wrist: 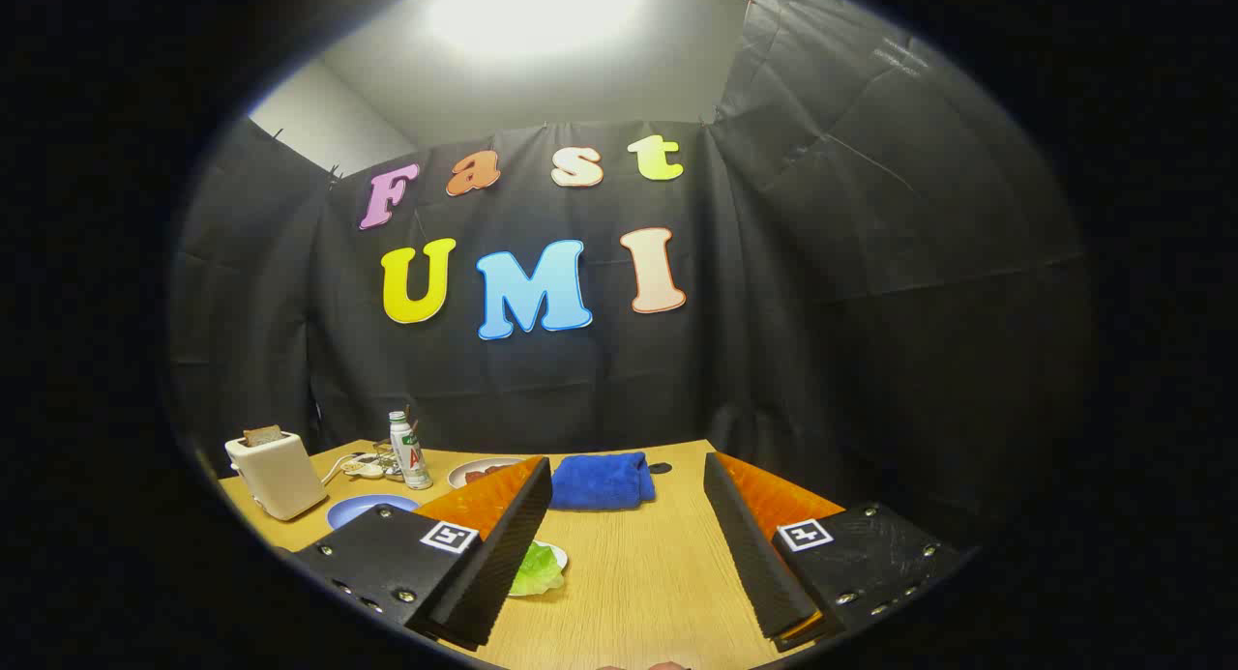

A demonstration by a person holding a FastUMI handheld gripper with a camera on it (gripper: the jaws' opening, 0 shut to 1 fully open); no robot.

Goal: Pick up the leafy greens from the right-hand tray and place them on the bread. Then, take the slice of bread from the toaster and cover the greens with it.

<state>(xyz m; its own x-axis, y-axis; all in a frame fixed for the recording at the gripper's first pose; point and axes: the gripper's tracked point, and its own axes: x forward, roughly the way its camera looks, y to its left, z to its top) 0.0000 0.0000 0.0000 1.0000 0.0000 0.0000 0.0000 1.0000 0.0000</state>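
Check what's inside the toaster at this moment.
A brown bread slice stands up out of the toaster; its lower part is hidden in the slot. The gripper is open above the table.

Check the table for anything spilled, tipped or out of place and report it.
Nothing stands out. The toaster stands upright with a bread slice in its slot, the bottle is upright, and the blue cloth lies folded. The leafy greens sit on their dish beside the open gripper.

Crinkled pale-green leafy greens (535,568) lying on a white tray (558,555), at seven o'clock, beside left finger. Brown bread slice (262,435) upright in cream toaster (278,474), at nine o'clock.
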